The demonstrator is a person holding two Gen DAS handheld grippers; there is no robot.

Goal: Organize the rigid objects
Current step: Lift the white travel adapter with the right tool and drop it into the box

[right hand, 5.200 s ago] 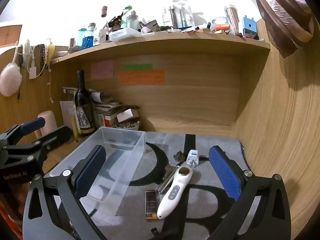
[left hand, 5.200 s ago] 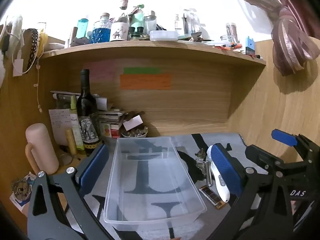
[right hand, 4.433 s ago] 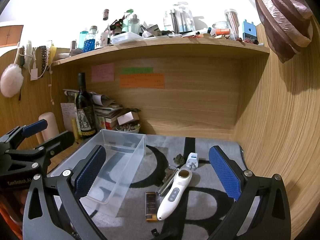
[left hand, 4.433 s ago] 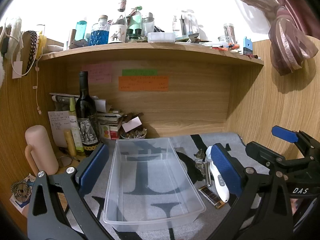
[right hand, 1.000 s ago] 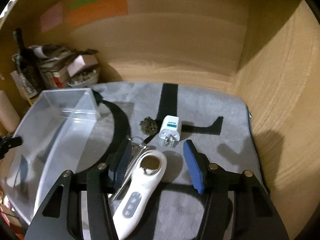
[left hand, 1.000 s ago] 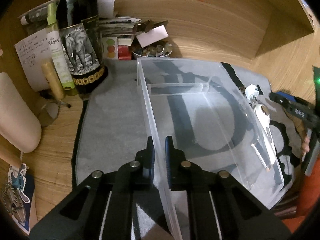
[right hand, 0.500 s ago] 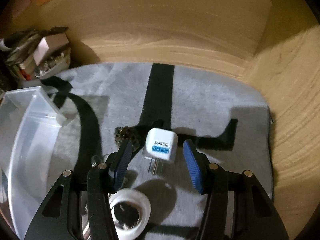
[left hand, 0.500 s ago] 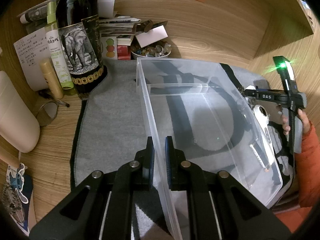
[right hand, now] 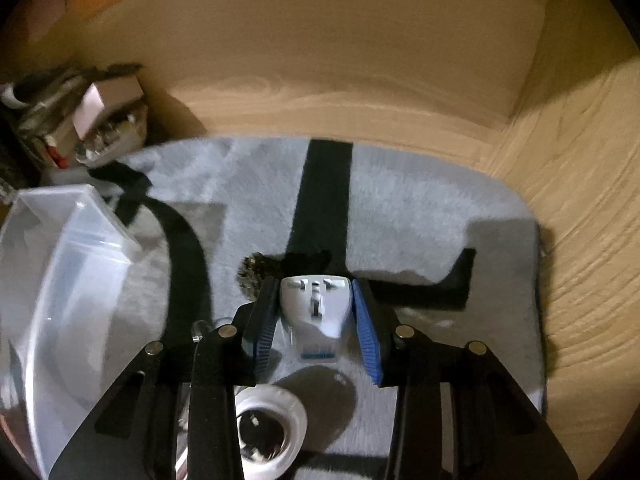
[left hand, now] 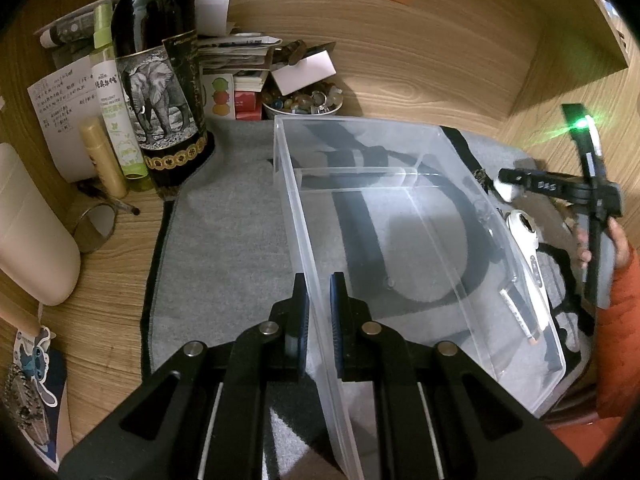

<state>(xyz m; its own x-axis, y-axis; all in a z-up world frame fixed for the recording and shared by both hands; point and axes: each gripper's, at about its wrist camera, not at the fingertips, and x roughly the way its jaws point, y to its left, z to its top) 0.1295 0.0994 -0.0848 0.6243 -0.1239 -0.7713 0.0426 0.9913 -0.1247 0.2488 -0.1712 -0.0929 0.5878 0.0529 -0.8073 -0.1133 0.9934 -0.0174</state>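
Plug [right hand: 316, 312] now sits between the right claw [right hand: 316, 332] pads, clamped; half a second ago the pads stood apart around it on the mat [right hand: 420, 208]. Prongs no longer show; the plug's face is turned toward the back wall. Judgement: grasp made, carrying it to the bin [left hand: 400, 240] comes next. Left claw [left hand: 318, 320] is clamped on the bin's near wall, same as a second ago, steadying it. Bin holds nothing I can see. White handheld device [left hand: 526, 248] lies on the mat just right of the bin, with a small dark bar near it. Right view is blurred; dark lump [right hand: 256, 268] beside the plug is unclear. Whether the plug is off the mat, cannot tell. Metal piece below the claw is cut off.
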